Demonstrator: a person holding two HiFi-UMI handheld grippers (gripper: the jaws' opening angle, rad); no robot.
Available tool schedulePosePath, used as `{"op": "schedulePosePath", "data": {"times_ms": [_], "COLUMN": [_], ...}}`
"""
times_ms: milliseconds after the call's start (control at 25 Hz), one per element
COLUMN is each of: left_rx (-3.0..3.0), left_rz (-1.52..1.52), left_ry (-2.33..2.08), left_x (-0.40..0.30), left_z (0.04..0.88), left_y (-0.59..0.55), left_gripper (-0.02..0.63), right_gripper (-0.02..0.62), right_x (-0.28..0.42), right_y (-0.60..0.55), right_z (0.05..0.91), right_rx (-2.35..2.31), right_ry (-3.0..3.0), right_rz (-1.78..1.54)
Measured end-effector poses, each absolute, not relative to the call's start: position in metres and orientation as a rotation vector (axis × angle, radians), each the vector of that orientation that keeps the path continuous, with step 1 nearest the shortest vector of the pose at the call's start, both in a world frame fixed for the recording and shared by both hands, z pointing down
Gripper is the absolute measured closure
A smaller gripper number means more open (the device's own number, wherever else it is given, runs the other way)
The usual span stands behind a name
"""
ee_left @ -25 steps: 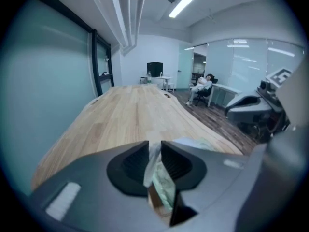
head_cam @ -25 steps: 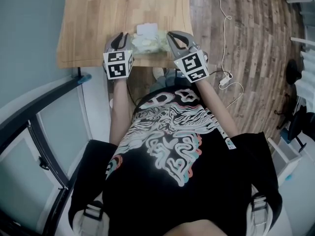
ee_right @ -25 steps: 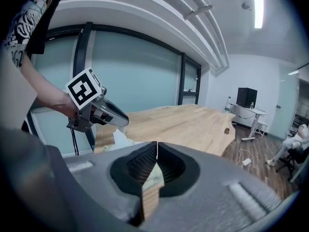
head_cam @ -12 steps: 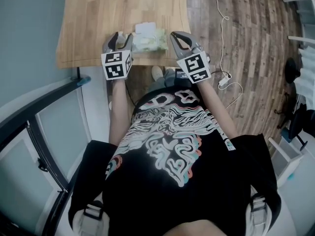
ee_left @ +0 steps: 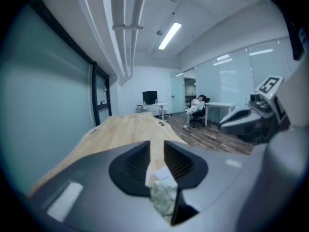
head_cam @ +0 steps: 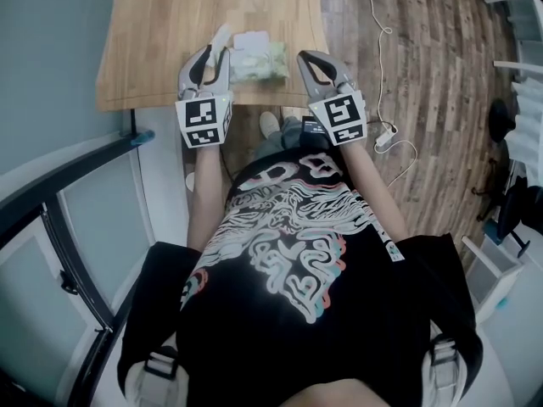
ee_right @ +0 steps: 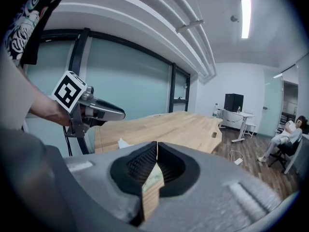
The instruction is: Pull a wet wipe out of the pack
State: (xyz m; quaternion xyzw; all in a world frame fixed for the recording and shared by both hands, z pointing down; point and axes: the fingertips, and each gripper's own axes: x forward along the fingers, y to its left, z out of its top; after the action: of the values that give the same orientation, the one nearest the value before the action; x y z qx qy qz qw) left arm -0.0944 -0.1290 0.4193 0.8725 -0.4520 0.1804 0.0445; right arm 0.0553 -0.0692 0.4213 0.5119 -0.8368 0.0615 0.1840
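Note:
The pale green wipe pack (head_cam: 259,64) with its white lid (head_cam: 251,41) lies near the wooden table's (head_cam: 161,32) front edge. My left gripper (head_cam: 212,51) hovers at the pack's left end, its jaws closing. A white wet wipe (head_cam: 221,36) sticks out past its tips. In the left gripper view the wipe (ee_left: 147,168) lies edge-on against one pad, with a gap to the other, and the pack (ee_left: 163,197) shows below. My right gripper (head_cam: 303,56) is just right of the pack, shut, with nothing seen in its tips (ee_right: 157,146).
The table's front edge (head_cam: 170,104) runs just under both grippers. A cable and a power strip (head_cam: 386,134) lie on the wood floor to the right. A glass partition stands on the left. Far across the room a person sits in a chair (ee_left: 197,111) by a desk.
Both grippers have lifted up from the pack. The right one has come away from the pack's right end. A white wipe now shows at the left gripper's tips.

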Motion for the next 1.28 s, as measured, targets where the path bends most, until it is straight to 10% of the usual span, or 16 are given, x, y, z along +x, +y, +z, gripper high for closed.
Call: {"op": "schedulePosePath", "data": {"times_ms": [80, 1280], "left_rx": [2.666, 2.482], "left_rz": [0.549, 0.429], "left_ry": [-1.370, -1.564], "left_x": [-0.096, -0.108], "left_z": [0.415, 0.369], "left_y": [-0.122, -0.012], "left_gripper": [0.617, 0.617], "right_gripper": [0.591, 0.595], "right_x": [0.053, 0.029], "right_y": [-0.068, -0.013], "right_z": [0.416, 0.342], "right_rx": [1.465, 1.366], "right_ry": [-2.370, -2.702], "right_rz": [0.170, 0.182]}}
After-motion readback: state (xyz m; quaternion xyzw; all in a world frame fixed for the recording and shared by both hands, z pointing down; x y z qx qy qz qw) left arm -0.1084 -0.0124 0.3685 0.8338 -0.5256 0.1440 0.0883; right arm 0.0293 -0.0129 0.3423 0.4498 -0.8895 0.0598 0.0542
